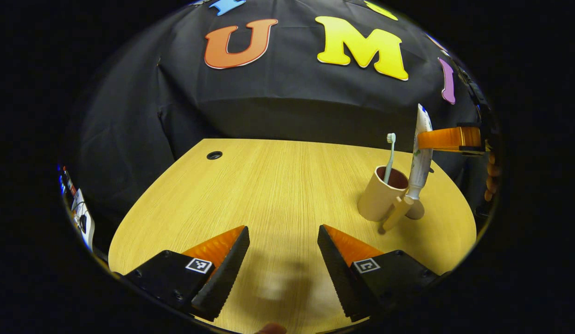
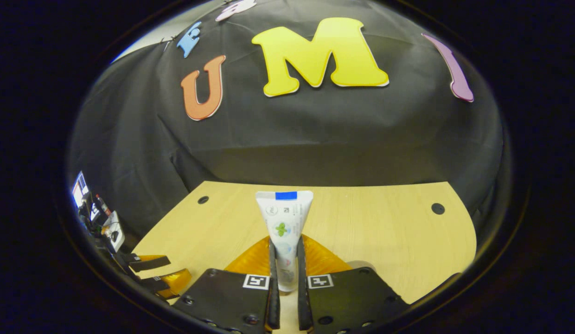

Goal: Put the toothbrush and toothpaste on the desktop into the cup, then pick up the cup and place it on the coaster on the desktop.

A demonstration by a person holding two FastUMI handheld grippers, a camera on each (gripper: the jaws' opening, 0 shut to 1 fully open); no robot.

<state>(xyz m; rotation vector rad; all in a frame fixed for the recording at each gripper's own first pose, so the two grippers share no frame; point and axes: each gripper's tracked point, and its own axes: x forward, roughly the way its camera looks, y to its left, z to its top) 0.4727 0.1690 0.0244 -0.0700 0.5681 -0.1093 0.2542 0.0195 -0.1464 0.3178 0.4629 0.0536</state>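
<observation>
A beige cup [image 1: 379, 197] with a stick-like handle [image 1: 395, 215] stands on the right of the wooden desktop [image 1: 278, 195]. A toothbrush [image 1: 389, 160] stands in it, bristles up. The white toothpaste tube [image 1: 420, 155] hangs upright, cap down, at the cup's right rim; I cannot tell whether the cap is inside. My right gripper [image 1: 431, 139] is shut on the tube's upper part. In the right gripper view the tube [image 2: 284, 227] rises between that gripper's [image 2: 285, 278] closed fingers. My left gripper [image 1: 283, 260] is open over the near desktop with nothing in it.
A tan round thing [image 1: 417, 211], perhaps the coaster, lies just behind the cup. The desktop has cable holes [image 1: 214, 155] [image 2: 437, 208]. A hand [image 1: 491, 178] holds the right gripper. The left gripper [image 2: 153, 273] shows low left in the right gripper view. Clutter [image 2: 97, 218] sits beyond the table's left edge.
</observation>
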